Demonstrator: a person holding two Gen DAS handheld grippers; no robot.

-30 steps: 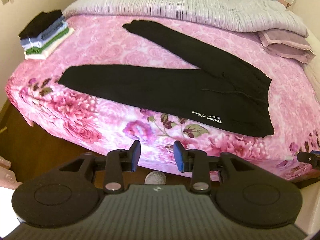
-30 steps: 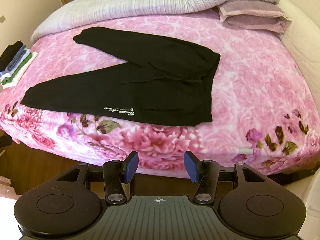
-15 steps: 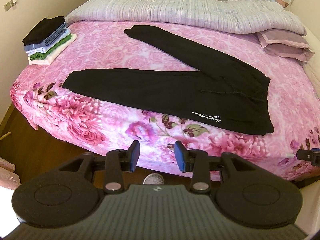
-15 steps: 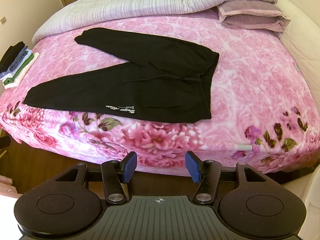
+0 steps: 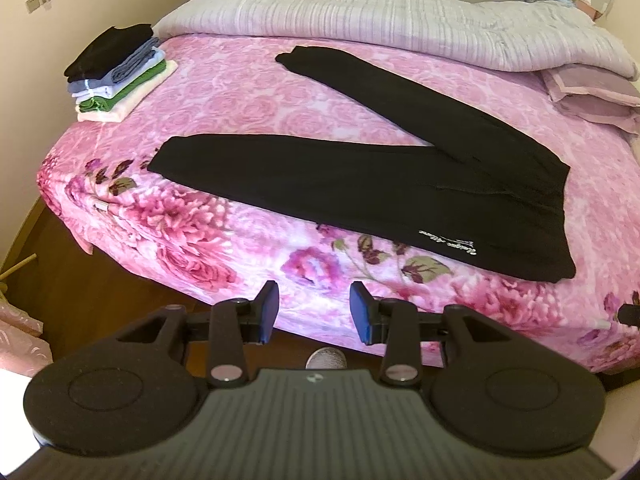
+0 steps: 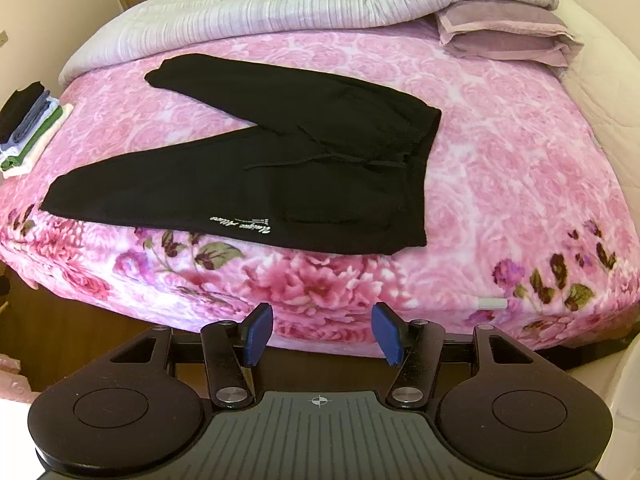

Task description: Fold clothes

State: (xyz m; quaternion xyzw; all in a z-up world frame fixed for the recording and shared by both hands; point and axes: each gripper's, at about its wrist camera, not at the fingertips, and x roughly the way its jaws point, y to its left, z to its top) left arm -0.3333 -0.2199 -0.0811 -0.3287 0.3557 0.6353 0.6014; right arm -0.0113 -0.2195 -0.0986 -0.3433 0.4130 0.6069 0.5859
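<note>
— Both grippers have lifted and pulled back a touch; more of the bed (image 5: 224,92) shows now.

— And the trousers (image 6: 280,168)?

— Flat on the pink blanket, legs splayed toward the left, waistband right, near edge along the bedside.

— Left gripper (image 5: 314,312)?

— Released, nothing between its fingers, short of the bed.

— Right gripper (image 6: 322,334)?

— Same, wide apart and empty. Folded stack (image 5: 120,76) sits far left.

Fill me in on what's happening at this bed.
A person holds two grippers at the foot of the bed. Both the left gripper and right gripper are open and empty. Black pants lie spread flat, legs apart, not yet folded. A stack of folded clothes sits at the far left corner.
</note>
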